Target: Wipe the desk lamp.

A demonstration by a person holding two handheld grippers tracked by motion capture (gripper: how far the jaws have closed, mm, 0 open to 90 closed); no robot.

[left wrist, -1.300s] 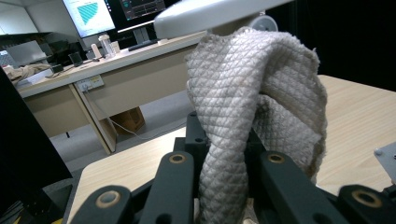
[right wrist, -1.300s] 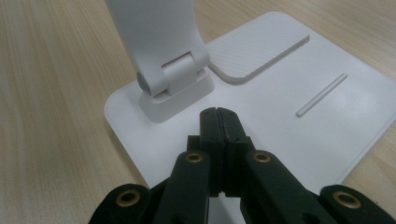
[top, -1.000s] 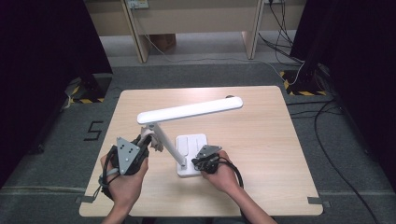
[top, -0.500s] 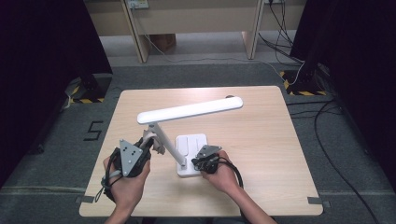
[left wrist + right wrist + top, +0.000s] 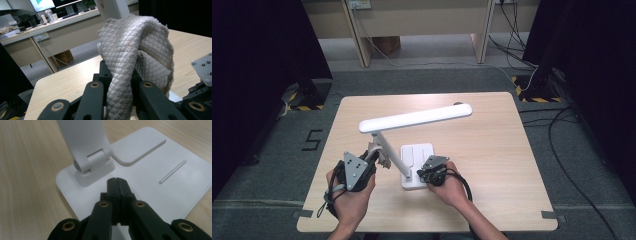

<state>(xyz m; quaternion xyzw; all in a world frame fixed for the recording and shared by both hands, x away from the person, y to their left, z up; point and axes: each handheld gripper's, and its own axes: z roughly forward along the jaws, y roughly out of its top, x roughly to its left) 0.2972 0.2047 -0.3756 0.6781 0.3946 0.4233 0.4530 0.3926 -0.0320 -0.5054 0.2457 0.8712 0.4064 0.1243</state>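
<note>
One white plastic desk lamp (image 5: 414, 120) with a flat square base (image 5: 160, 187) and a long bar head is standing on the pale wooden tabletop (image 5: 492, 150), and one grey quilted cloth (image 5: 135, 57) is being held beside its slanted stem. Two tongs are working here, one in each hand. The left tongs (image 5: 120, 92) are clenching the cloth, which is bunching up between their black jaws and rising just ahead of them (the lamp's stem (image 5: 112, 8) is standing right behind it). The right tongs (image 5: 117, 185) are clenched with nothing between them, their tips resting over the near corner of the base, just beside the hinge block (image 5: 93, 166) at the foot of the stem.
</note>
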